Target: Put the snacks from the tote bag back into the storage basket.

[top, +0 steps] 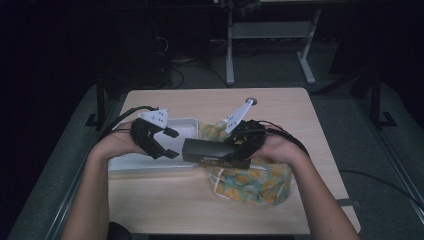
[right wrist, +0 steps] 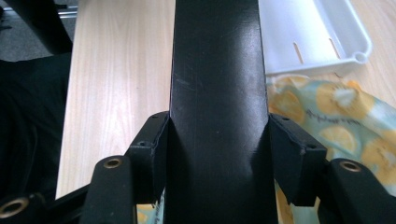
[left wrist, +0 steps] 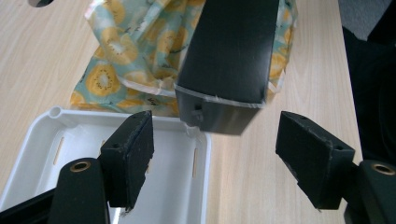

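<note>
A long black box [top: 210, 152] hangs level over the table, between a white tray [top: 150, 165] and a kiwi-print fabric bag [top: 255, 180]. My right gripper [top: 240, 150] is shut on it; in the right gripper view both pads press the sides of the black box [right wrist: 217, 70], which runs away from my right gripper [right wrist: 217, 126]. My left gripper [top: 172, 143] stands open over the tray, facing the box's free end. In the left gripper view that end of the black box [left wrist: 229, 51] hangs just beyond my left gripper [left wrist: 215, 126], and neither pad touches it.
The wooden table [top: 200, 210] has bare room at the front and the far side. The bag [left wrist: 121, 51] lies against the tray's [left wrist: 177, 186] corner. A small round hole cover sits at the far edge. Desk legs and cables stand on the dark floor beyond.
</note>
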`<act>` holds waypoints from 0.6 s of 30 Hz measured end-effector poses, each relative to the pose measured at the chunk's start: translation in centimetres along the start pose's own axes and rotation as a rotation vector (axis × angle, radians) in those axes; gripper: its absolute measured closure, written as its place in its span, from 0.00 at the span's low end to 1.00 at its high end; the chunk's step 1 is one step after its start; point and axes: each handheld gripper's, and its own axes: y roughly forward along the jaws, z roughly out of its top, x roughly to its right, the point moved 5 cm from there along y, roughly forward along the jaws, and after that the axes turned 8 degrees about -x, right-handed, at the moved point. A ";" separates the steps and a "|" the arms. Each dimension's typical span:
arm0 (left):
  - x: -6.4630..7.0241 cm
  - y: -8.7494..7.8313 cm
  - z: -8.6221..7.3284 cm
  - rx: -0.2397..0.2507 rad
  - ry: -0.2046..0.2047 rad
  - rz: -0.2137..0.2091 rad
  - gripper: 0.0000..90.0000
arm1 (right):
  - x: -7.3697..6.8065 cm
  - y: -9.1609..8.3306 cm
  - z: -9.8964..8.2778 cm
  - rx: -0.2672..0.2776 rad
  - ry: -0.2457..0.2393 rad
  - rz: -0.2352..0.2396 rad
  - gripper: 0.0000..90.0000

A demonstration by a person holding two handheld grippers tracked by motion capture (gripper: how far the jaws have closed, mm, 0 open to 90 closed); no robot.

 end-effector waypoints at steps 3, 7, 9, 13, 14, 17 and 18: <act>0.1 0.0 0.2 -0.001 0.005 -0.003 0.30 | -0.1 0.2 0.4 -0.021 -0.020 0.000 0.47; 0.5 0.3 0.4 -0.029 0.026 -0.010 0.30 | -0.3 0.6 1.0 -0.032 -0.037 0.001 0.47; 0.7 0.7 0.6 -0.050 0.032 -0.010 0.30 | -0.4 0.8 1.1 -0.036 -0.046 0.003 0.47; 1.1 1.5 0.8 -0.097 0.039 -0.005 0.30 | -0.4 1.2 1.4 -0.041 -0.061 0.010 0.47; 1.1 1.6 0.9 -0.105 0.041 -0.003 0.30 | -0.4 1.3 1.5 -0.043 -0.062 0.011 0.47; 1.3 2.2 1.0 -0.127 0.045 -0.006 0.30 | -0.5 1.5 1.9 -0.050 -0.076 0.014 0.47; 1.4 2.3 1.1 -0.134 0.048 -0.005 0.30 | -0.6 1.5 2.1 -0.055 -0.078 0.014 0.47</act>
